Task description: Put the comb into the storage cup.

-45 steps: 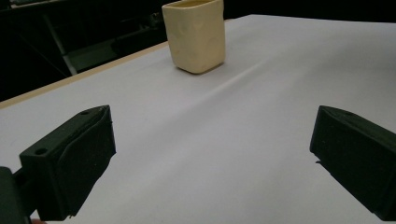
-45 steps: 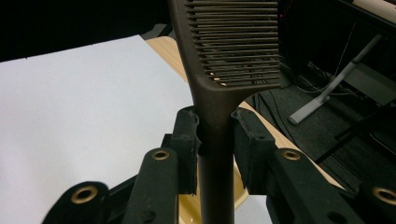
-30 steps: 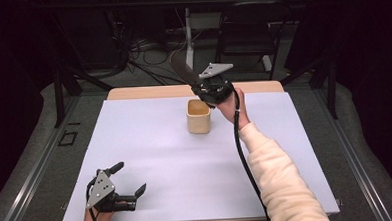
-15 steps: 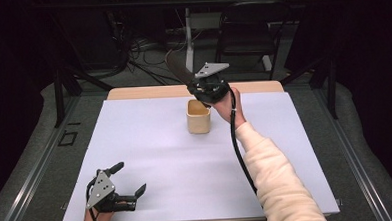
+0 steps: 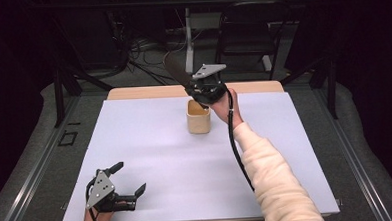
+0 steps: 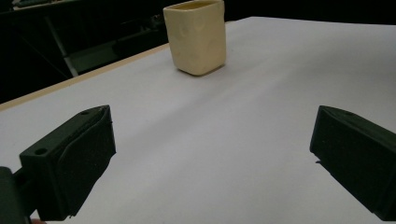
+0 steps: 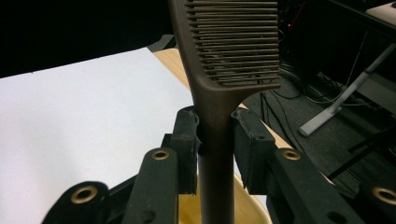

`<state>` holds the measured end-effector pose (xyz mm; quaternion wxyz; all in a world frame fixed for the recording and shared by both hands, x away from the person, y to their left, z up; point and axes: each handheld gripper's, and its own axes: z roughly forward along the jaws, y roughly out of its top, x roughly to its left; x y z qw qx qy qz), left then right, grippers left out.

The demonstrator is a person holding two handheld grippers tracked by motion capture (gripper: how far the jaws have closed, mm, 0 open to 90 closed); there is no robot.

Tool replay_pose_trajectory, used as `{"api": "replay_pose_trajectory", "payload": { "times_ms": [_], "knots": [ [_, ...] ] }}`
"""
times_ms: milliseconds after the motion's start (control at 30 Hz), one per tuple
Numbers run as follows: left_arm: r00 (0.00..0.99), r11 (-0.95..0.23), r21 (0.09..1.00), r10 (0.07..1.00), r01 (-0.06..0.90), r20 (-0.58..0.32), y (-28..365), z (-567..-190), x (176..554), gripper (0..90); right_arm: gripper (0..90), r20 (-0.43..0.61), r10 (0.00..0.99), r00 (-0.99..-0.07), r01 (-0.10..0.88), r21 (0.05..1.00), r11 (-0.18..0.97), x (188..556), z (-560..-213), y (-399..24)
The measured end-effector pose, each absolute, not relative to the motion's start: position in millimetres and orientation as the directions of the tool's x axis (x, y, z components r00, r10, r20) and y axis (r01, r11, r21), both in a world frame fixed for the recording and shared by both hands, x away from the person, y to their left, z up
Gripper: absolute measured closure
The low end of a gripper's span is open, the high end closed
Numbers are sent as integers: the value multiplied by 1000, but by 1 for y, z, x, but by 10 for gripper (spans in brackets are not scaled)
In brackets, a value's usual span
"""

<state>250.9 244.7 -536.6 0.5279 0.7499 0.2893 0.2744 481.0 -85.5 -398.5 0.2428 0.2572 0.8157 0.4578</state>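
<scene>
R gripper (image 5: 192,85) is clamped on the handle of a dark brown plastic comb (image 7: 233,56), held above the far centre of the table; comb teeth end points up and to the far left. Handle's lower end hangs over a cream ceramic square-sided cup (image 5: 198,117), which stands upright just below w/ nothing around it. L gripper (image 5: 129,181) rests at near left, jaws wide apart, holding nothing, well apart from cup. Surface: white sheet over a light wooden table (image 5: 148,92). Beyond far edge: dark room w/ a black chair (image 5: 248,38), floor cables (image 5: 141,48), grey carpet.
</scene>
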Motion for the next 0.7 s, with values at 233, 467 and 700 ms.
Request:
{"api": "replay_pose_trajectory", "payload": {
  "times_ms": [233, 467, 700],
  "knots": [
    [679, -272, 951, 727, 146, 103, 245, -537, 251, 1, 712, -155, 639, -754, 200, 872, 448, 483, -402, -83],
    [679, -273, 951, 727, 147, 104, 245, -537, 251, 0, 711, -150, 640, -754, 206, 870, 447, 485, -405, -82],
    [679, -273, 951, 726, 147, 103, 245, -537, 251, 1, 712, -156, 640, -753, 200, 872, 447, 488, -407, -81]
  ]
}}
